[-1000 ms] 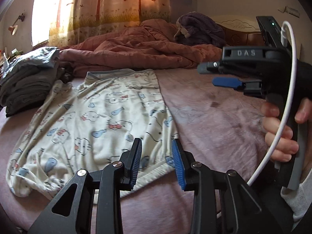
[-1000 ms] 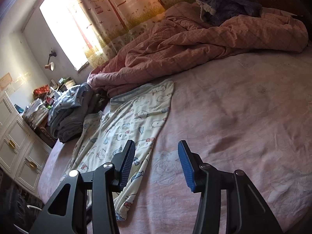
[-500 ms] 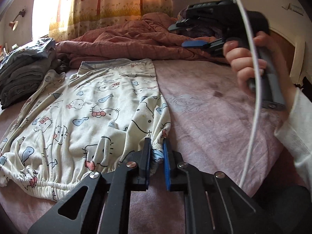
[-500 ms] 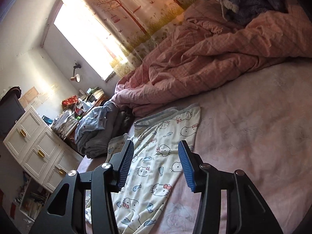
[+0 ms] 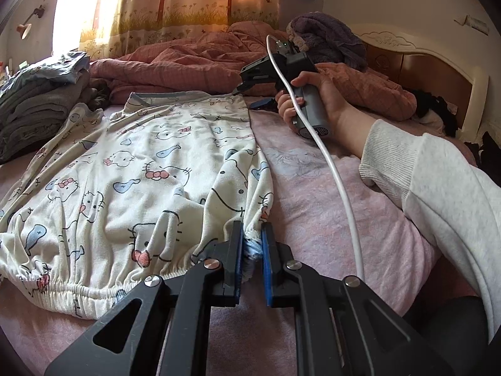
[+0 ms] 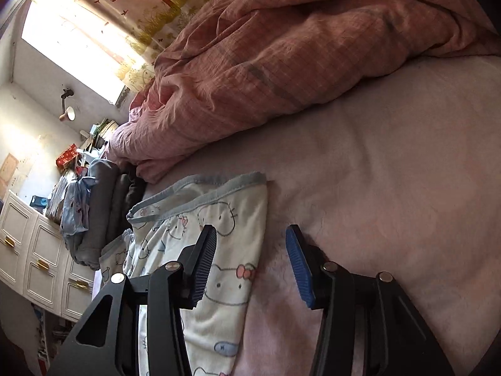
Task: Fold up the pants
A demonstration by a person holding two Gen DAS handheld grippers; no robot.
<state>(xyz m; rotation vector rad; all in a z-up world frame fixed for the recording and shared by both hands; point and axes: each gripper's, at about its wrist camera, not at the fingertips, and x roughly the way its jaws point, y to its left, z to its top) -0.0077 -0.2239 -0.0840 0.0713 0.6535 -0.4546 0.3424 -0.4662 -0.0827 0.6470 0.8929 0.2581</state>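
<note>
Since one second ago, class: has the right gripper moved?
Yes. The right gripper has gone forward over the bed, toward the pants' blue-trimmed end, with the pink duvet now looming closer; it is open.

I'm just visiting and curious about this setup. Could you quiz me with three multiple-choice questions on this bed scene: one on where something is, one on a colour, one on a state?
1. Where does the folded grey clothes pile lie relative to the pants?
A. To their left
B. On top of them
C. On the floor

2. What colour is the trim at the pants' far end?
A. Red
B. Pale blue
C. Black

3. How do the two tools stand?
A. Both open
B. Both shut
C. Left gripper shut on the pants' elastic end, right gripper open

Answers: 1 A, the left wrist view shows the pile left of the pants; 2 B, a blue band edges that end; 3 C, the left jaws pinch cloth, the right jaws are apart.
</note>
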